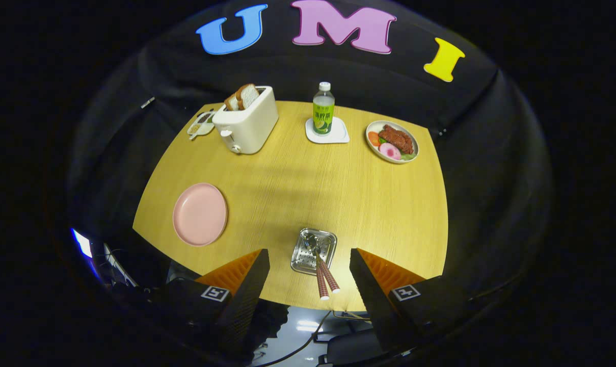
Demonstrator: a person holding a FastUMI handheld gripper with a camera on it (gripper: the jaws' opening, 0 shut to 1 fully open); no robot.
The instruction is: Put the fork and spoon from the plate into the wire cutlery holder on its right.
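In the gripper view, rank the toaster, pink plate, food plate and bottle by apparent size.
1. Toaster
2. Pink plate, close behind; nearer the camera, so unsure
3. Food plate
4. Bottle

The gripper hangs open above the cutlery holder.

We cannot tell the fork from the spoon (324,275): their heads lie crowded together in the wire cutlery holder (314,251), too small to separate, and only the two striped handles read clearly. The gripper (309,270) has its fingers spread wide, but their rear parts run into darkness. The small dish (199,126) behind the toaster (246,124) is partly covered by it, and its contents are too small for us to name. The bottle (323,109) hides part of its coaster (327,132). The food on the far plate (392,141) is too small to identify with certainty
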